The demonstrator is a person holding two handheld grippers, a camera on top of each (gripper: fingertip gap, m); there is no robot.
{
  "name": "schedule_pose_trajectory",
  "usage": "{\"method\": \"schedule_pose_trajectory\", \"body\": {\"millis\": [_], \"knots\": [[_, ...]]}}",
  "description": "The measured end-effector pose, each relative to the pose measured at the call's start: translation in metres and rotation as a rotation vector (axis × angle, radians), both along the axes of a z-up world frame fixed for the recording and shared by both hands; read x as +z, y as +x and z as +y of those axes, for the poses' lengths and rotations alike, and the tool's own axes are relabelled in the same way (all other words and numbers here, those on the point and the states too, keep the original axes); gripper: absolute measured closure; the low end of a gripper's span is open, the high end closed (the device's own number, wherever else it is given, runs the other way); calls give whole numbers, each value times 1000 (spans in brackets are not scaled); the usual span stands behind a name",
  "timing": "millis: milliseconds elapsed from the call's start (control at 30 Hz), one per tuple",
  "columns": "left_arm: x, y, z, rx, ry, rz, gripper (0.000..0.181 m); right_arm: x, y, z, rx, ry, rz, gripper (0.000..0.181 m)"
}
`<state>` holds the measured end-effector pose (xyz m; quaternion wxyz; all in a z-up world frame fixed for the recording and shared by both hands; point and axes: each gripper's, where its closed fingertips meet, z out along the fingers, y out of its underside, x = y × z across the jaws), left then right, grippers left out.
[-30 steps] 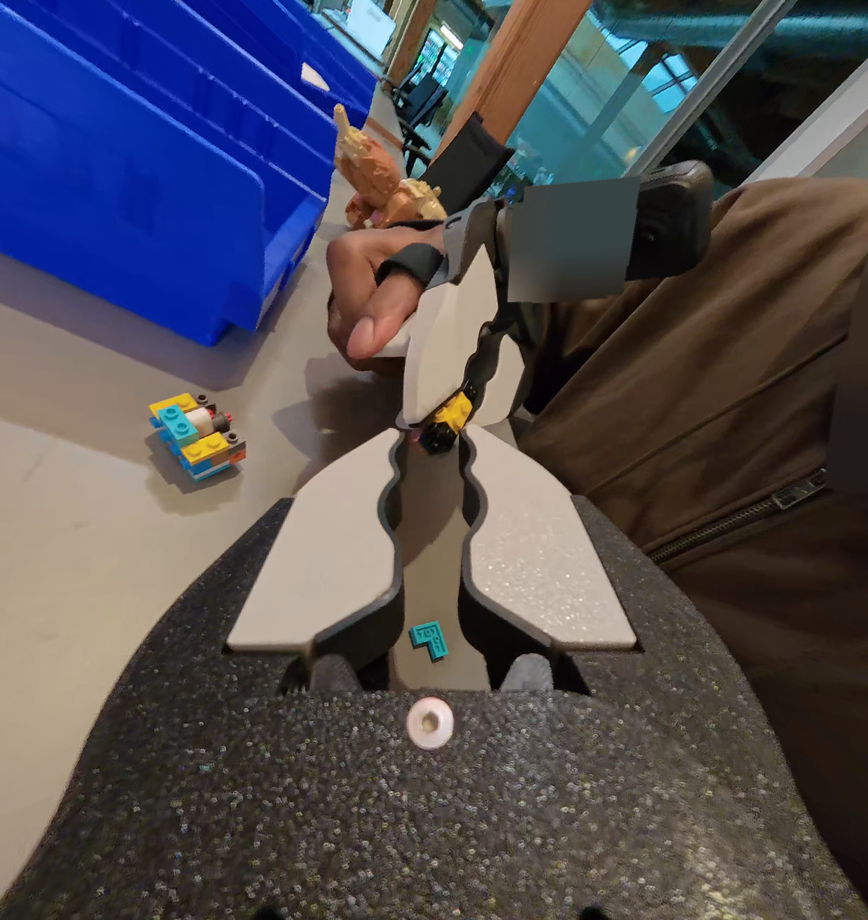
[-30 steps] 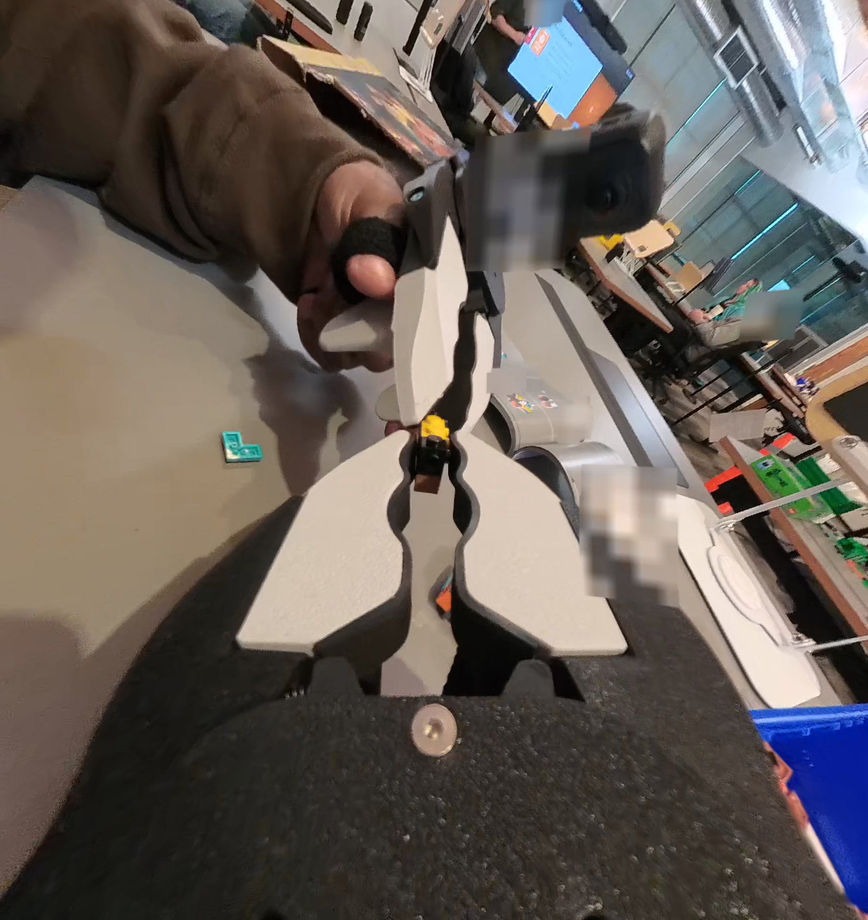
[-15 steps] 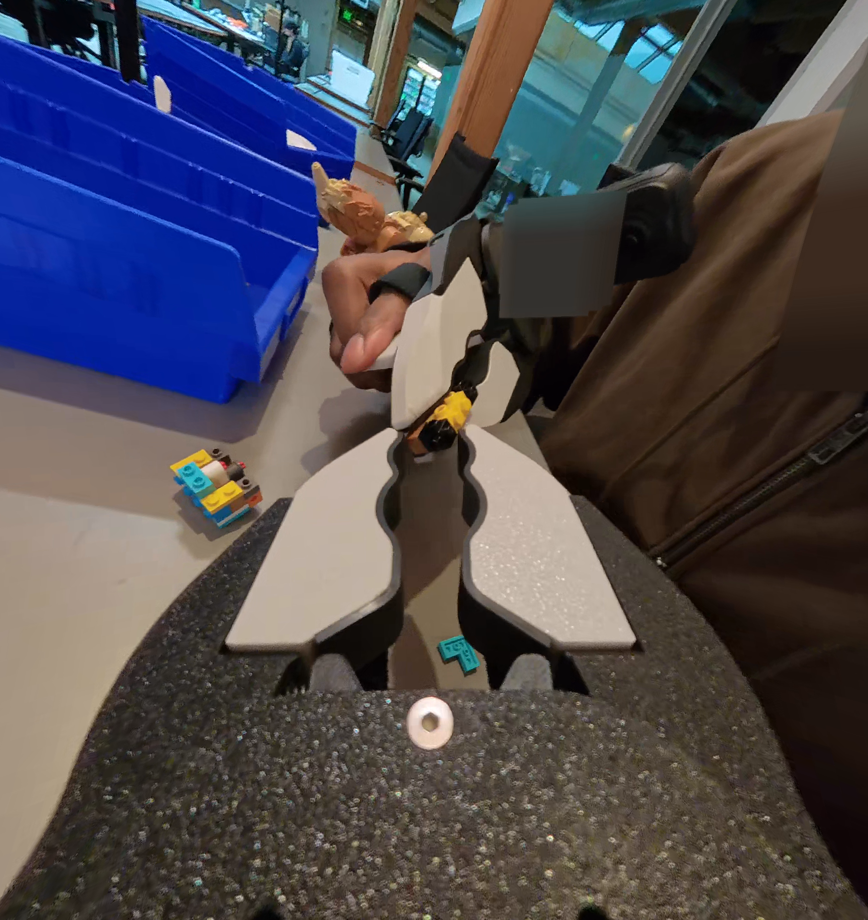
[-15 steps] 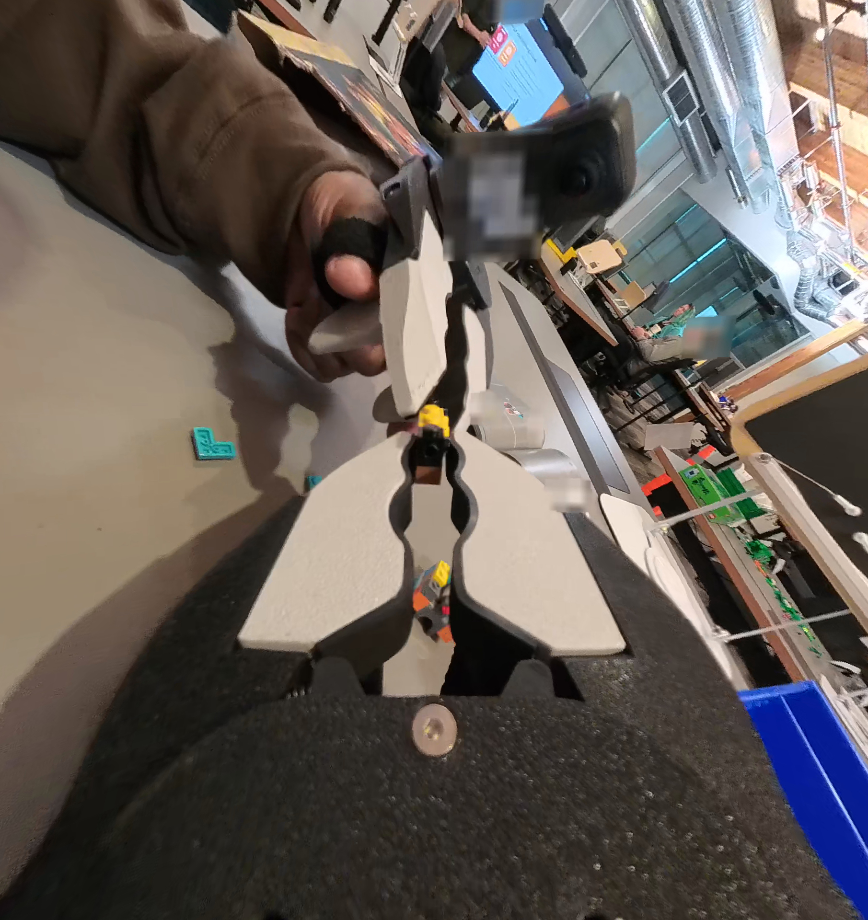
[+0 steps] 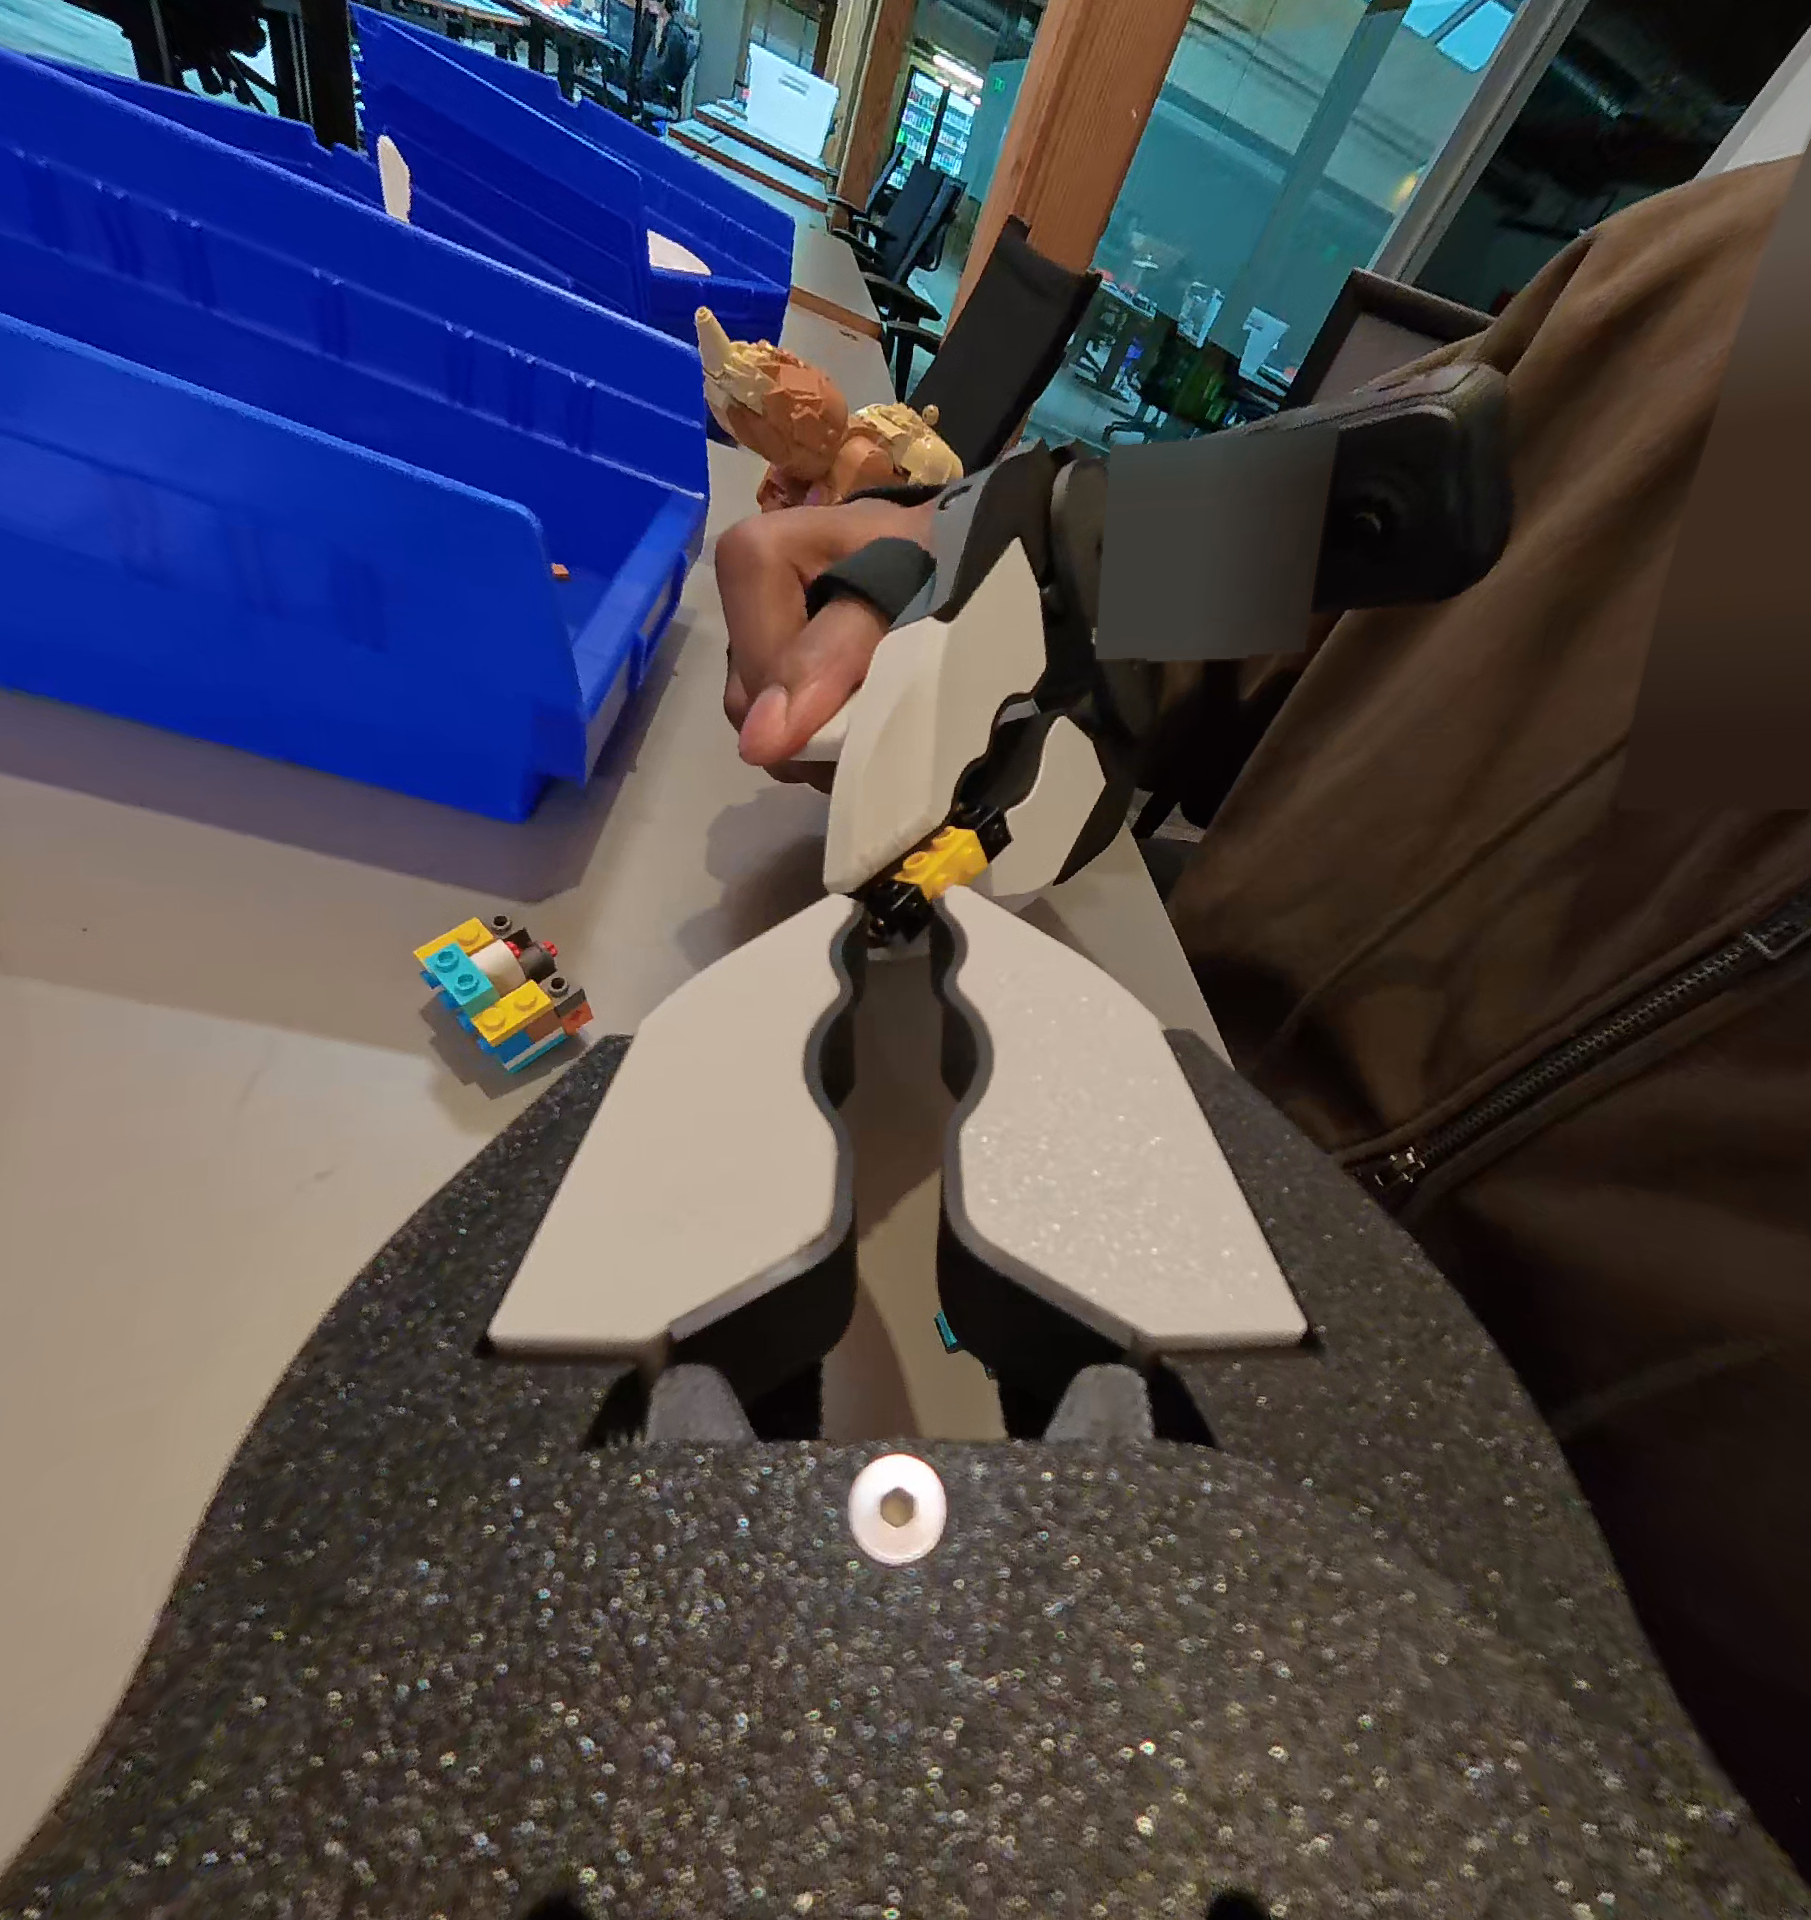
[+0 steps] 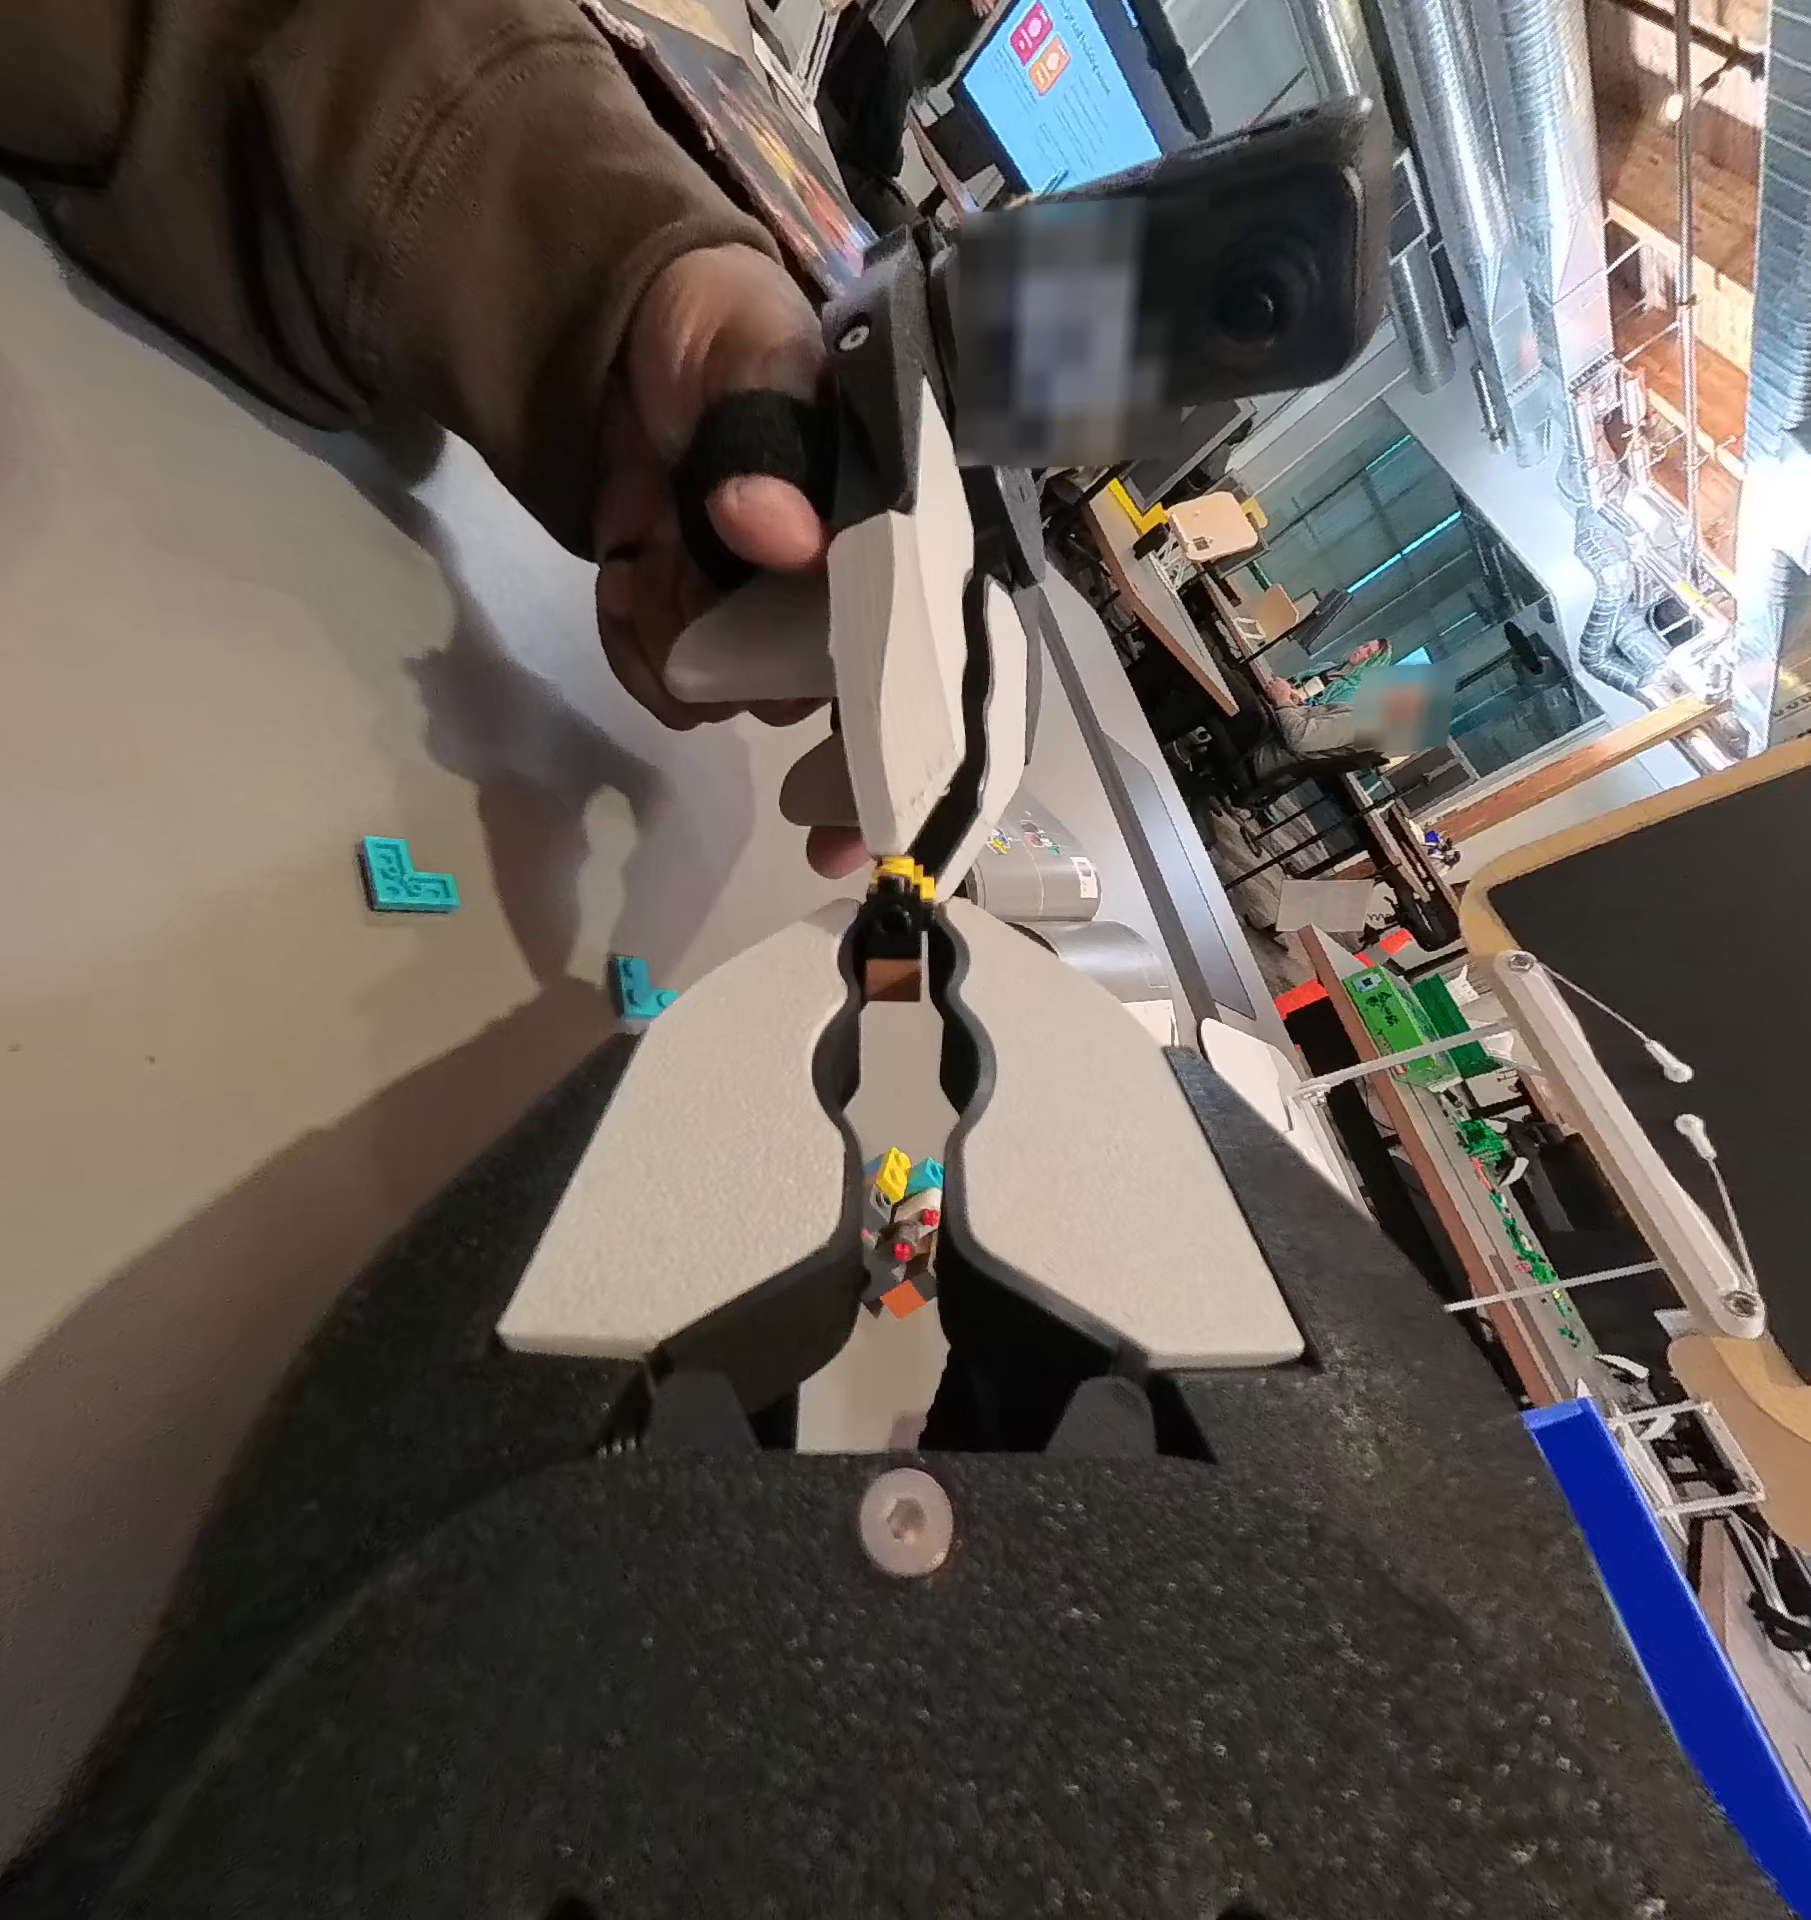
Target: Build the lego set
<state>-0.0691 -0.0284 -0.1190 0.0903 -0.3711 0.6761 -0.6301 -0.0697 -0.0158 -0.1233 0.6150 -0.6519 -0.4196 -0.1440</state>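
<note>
From my station I see a grey table [image 5: 184,1143] with a row of blue storage bins [image 5: 288,540] along its far side. Behind them stands a wooden pillar [image 5: 1067,135], then glass walls [image 5: 1285,177] and black office chairs [image 5: 911,270]. In the right wrist view, a lit screen [image 6: 1057,94] hangs high, with metal ducts [image 6: 1452,135] near it.

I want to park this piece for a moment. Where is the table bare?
Bare table lies in front of the blue bins, left of the small build; another stretch lies left of the teal L-plate in the right wrist view. It is crowded where the left gripper and right gripper meet on the yellow-black piece.
</note>
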Motion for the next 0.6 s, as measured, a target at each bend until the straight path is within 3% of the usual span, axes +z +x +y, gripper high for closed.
{"method": "schedule_pose_trajectory", "body": {"millis": [600], "knots": [[0, -2, -3, -18, 14, -28, 169, 0, -1, -3, 17, 23, -39, 172]]}}
